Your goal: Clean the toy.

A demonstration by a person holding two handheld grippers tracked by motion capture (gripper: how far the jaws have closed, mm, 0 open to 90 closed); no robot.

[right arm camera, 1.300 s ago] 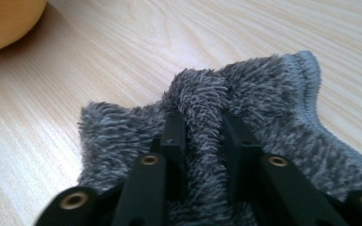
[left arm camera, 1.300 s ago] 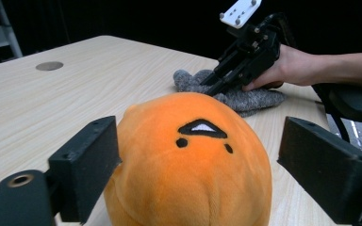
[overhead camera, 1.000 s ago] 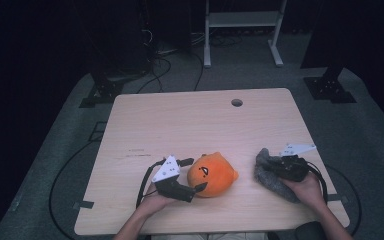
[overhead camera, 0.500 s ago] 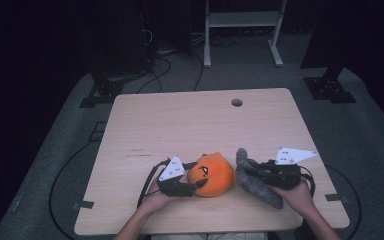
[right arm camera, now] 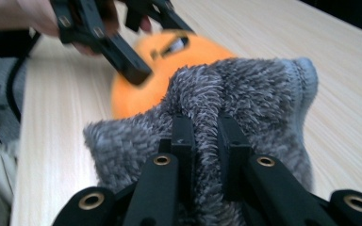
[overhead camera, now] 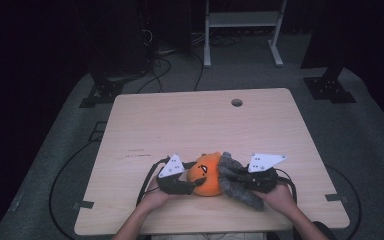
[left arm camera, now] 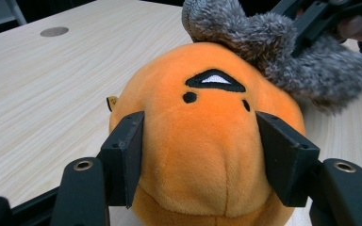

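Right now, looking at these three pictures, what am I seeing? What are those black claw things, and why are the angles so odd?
There is no robot here: a person at a wooden table holds a hand-held clamp with two black jaws in each hand. One camera looks down from above; a small camera also rides on each clamp and looks along its jaws, so those views are close and tilted. The left gripper has just closed its jaws on an orange plush toy with a stitched face, and its pads press into the toy's sides. The right gripper is shut on a fold of a fuzzy grey cloth, held against the toy. In the high view the two soft things touch near the table's front edge.
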